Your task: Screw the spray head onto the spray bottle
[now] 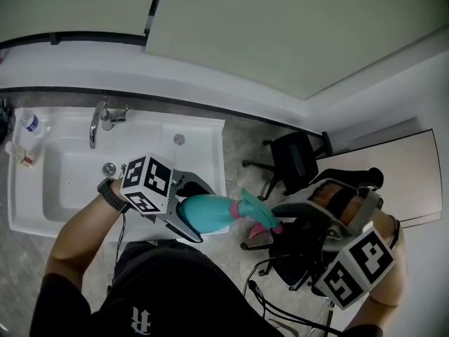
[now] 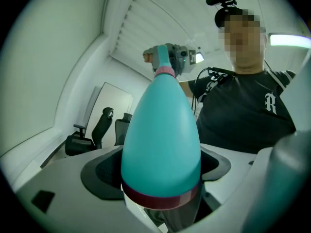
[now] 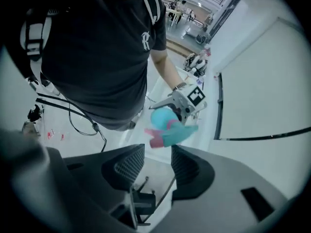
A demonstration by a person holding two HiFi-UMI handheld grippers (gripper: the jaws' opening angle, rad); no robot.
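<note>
A teal spray bottle (image 1: pixel 209 213) lies level in the air, with a dark red band round its base. My left gripper (image 1: pixel 184 215) is shut on that base end, and in the left gripper view the bottle (image 2: pixel 160 140) fills the space between the pads. The teal spray head (image 1: pixel 257 210) with its pink trigger sits at the bottle's neck, pointing right. My right gripper (image 1: pixel 284 210) hangs just right of the head and points steeply down. Its jaws (image 3: pixel 156 154) stand apart with nothing between them, and the spray head (image 3: pixel 171 133) shows just past their tips.
A white sink (image 1: pixel 203 142) with a chrome tap (image 1: pixel 95 121) lies below on the left, with small bottles (image 1: pixel 28 123) at its left rim. Black office chairs (image 1: pixel 295 156) stand on the floor to the right. Cables (image 1: pixel 270 307) trail near my body.
</note>
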